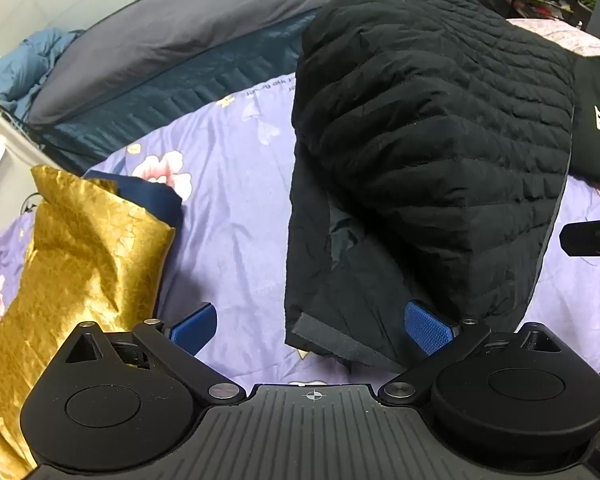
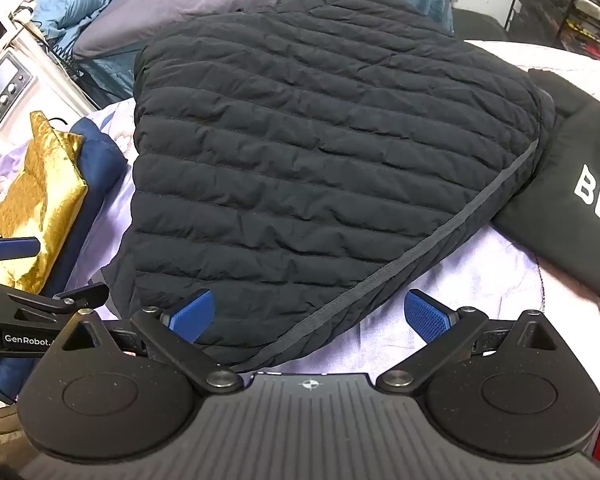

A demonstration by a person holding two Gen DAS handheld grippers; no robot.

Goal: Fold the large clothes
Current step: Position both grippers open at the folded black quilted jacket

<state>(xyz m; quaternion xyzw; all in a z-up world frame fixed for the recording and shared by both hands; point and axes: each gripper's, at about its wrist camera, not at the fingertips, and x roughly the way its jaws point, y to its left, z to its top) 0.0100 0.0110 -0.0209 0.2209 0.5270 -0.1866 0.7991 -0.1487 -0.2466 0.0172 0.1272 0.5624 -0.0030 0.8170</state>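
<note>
A black quilted jacket (image 1: pixel 432 128) lies folded in a thick bundle on a purple floral bedsheet (image 1: pixel 228 208); it fills the right wrist view (image 2: pixel 300 152). My left gripper (image 1: pixel 312 330) is open and empty, just in front of the jacket's near left corner, its right pad beside the fabric. My right gripper (image 2: pixel 312 316) is open and empty at the jacket's near edge, with the grey trimmed hem (image 2: pixel 440 232) running between the pads. The left gripper shows at the left edge of the right wrist view (image 2: pixel 16 276).
A gold fabric bundle (image 1: pixel 72 272) on a navy cloth (image 1: pixel 148 196) lies at the left. A black garment with white letters (image 2: pixel 580 200) lies at the right. A grey pillow (image 1: pixel 180 40) and blue bedding sit behind. A white appliance (image 2: pixel 4 88) and shelves (image 2: pixel 560 4) stand beyond the bed.
</note>
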